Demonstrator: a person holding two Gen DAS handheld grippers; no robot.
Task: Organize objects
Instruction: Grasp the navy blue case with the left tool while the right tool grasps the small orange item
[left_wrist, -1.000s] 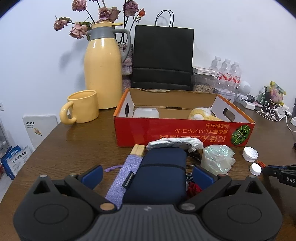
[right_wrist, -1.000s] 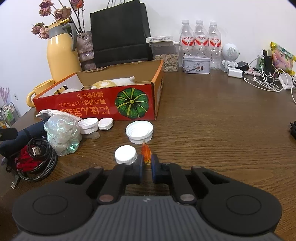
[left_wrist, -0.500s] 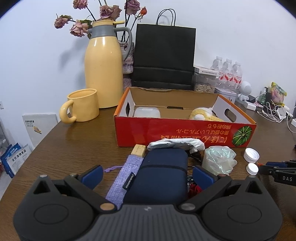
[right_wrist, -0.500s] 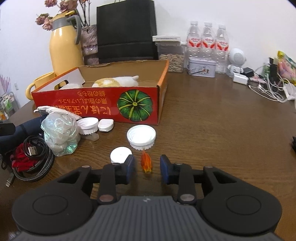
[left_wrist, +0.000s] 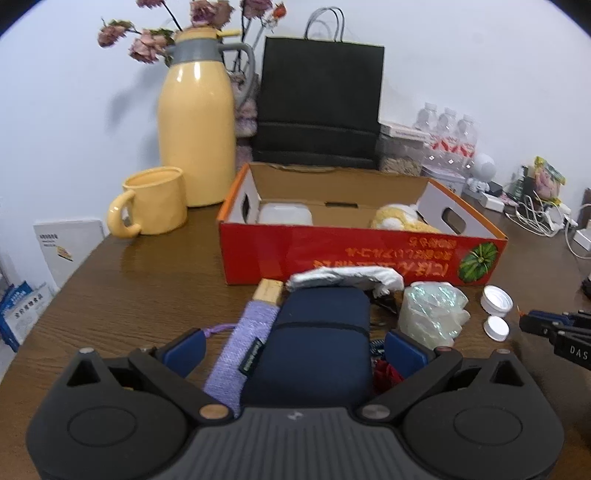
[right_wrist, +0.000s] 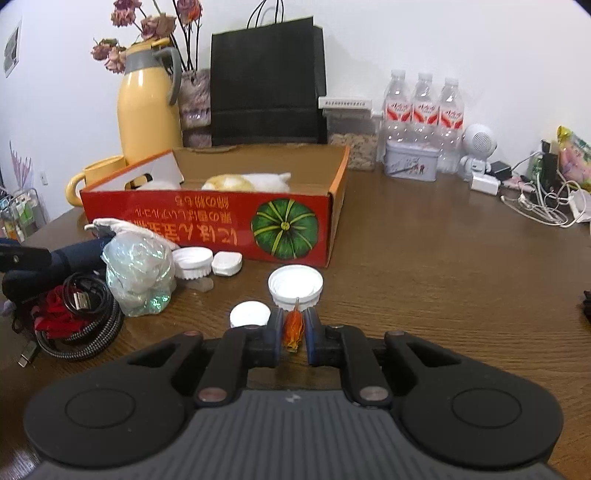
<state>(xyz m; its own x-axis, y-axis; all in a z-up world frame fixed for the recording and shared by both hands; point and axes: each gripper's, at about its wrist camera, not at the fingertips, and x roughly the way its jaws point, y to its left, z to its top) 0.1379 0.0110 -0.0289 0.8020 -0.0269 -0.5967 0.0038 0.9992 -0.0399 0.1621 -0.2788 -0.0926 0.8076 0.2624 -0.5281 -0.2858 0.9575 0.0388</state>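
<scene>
Left wrist view, left gripper (left_wrist: 293, 350): fingers spread wide and released, straddling the navy pouch (left_wrist: 321, 347) without touching it.
Left wrist view, pouch: lies on the bench (left_wrist: 122, 295) just before the red box (left_wrist: 362, 254), a lilac knit sleeve (left_wrist: 243, 350) touching its left side.
Left wrist view, handling: the pouch looks soft and padded, probably light; its middle, across the width, seems the best place to take hold, though the sleeve may be dragged along.
Left wrist view, only here: a white container (left_wrist: 285, 215) inside the box, and the right tool's tip at the far right edge.
Right wrist view, right gripper (right_wrist: 293, 332): fingers clenched on a small orange scrap (right_wrist: 293, 328), held low over the bench, just before a white lid (right_wrist: 295, 287).
Right wrist view, handling: the scrap looks thin, crinkled and nearly weightless; it could slip or crush, so a gentle pinch suits it.
Right wrist view, only here: the coiled cable (right_wrist: 79, 325), the red cloth under it, and two more white caps beside the crumpled plastic bag (right_wrist: 139, 275).
</scene>
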